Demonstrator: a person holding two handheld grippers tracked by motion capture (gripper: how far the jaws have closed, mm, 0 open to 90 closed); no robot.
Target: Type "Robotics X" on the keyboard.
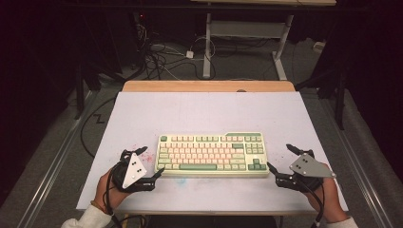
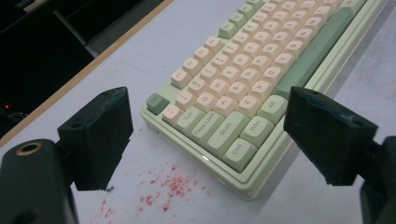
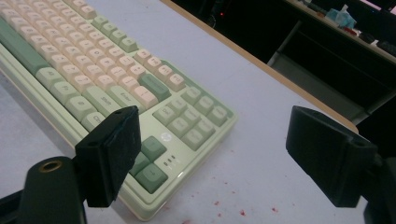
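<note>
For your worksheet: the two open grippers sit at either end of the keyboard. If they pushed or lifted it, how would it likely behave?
The keyboard looks like a rigid, boxy slab, so it would probably stay stiff, not sag. It lies flat and low on the table, so it should slide rather than tip or roll. Its smooth case edges may slip between the left gripper and right gripper; keycaps could pop off.

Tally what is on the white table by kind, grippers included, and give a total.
Keyboard: 1
Left gripper, jaws open: 1
Right gripper, jaws open: 1
Total: 3
</note>
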